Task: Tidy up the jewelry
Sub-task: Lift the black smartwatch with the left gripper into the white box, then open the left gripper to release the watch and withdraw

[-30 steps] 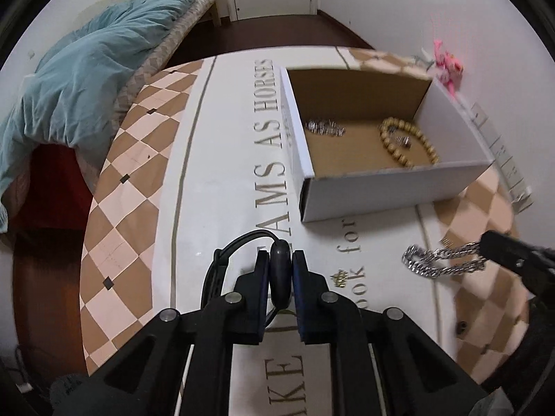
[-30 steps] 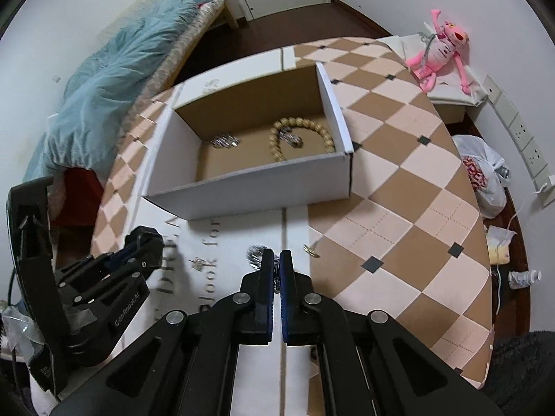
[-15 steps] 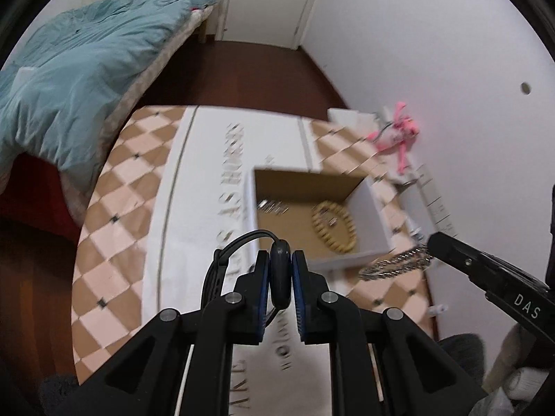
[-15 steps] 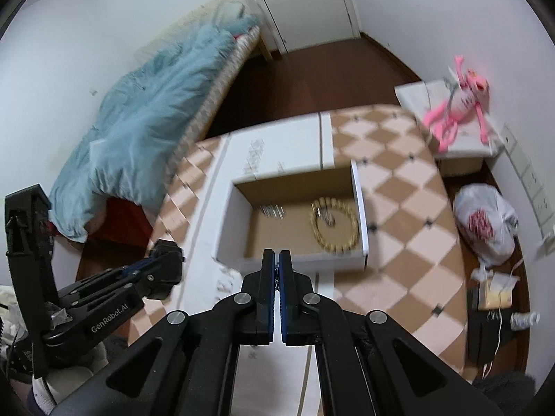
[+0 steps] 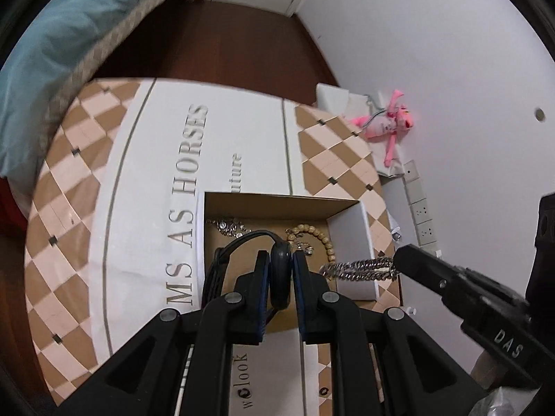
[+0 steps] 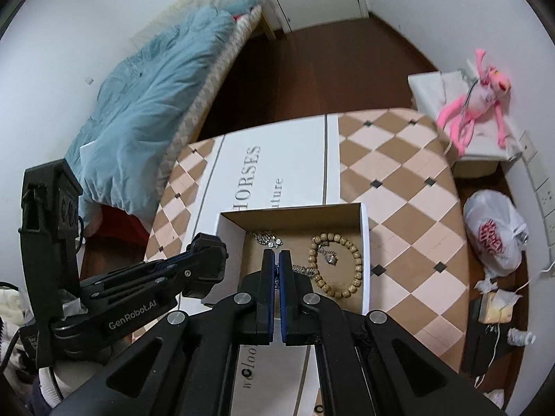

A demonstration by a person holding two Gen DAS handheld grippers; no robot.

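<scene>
Change since earlier: both grippers are now hanging over the open white cardboard box, and the silver curb-link chain is off the tabletop, up above the box.
Left gripper: its fingers are pressing a black rubbery ring between them, with a black cord looping off to the left; it is hovering over the box's brown floor.
Thin silver chain: it is lying bunched at the far left of the box floor.
Tan wooden-bead bracelet: it is lying as a loop on the right half of the box floor, with a small metal charm inside the loop.
Right gripper: its jaws are nearly touching and are pinching one end of the curb-link chain, which is stretching out sideways over the box's right wall in the left wrist view.
Checkered brown-and-cream tabletop: it is carrying the box, which is sitting on a white lettered band.
Pink plush toy: it is lying on a white block near the wall, well apart from the box.
</scene>
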